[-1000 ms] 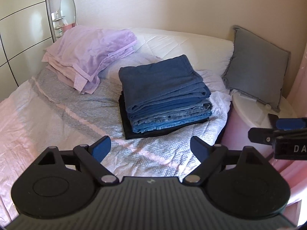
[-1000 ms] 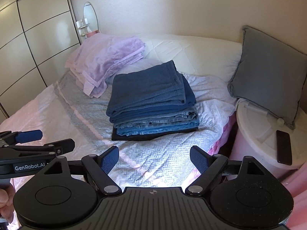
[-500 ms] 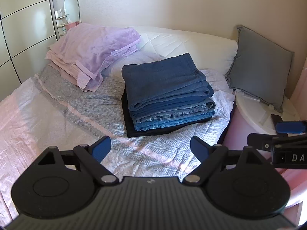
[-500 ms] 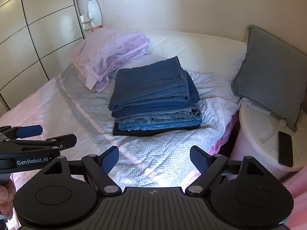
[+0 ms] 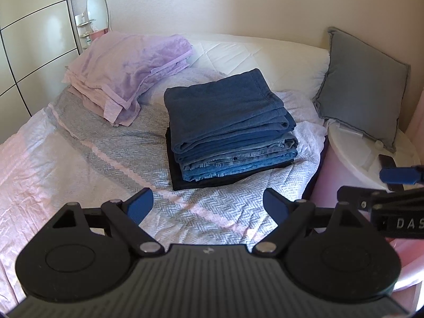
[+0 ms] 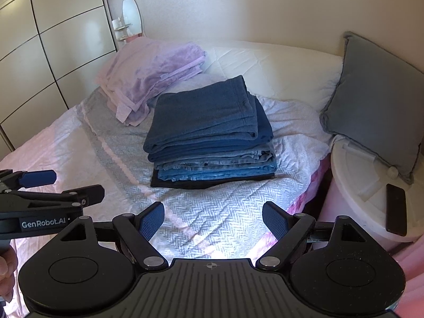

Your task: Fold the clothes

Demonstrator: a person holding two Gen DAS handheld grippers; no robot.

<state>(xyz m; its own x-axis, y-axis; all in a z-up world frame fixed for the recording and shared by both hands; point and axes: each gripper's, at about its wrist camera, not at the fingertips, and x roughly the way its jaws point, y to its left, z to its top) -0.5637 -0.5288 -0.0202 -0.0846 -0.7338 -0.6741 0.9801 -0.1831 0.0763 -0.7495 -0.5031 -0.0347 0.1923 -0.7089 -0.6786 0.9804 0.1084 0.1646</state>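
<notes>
Folding looks finished, stack of jeans (image 5: pixel 228 129) on bed (image 5: pixel 79 159) untouched; left gripper (image 5: pixel 208 206) and right gripper (image 6: pixel 213 221) gape empty, awaiting another garment.

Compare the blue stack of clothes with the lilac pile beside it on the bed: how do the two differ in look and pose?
The blue stack is dark denim and navy with squared, aligned edges; the lilac pile is pale purple and looser, its edges ragged and overhanging. The blue stack lies flat and level, nearer the grippers; the lilac pile slopes, farther back toward the wardrobe. Both rest on the bed, folded, touched by neither gripper.
</notes>
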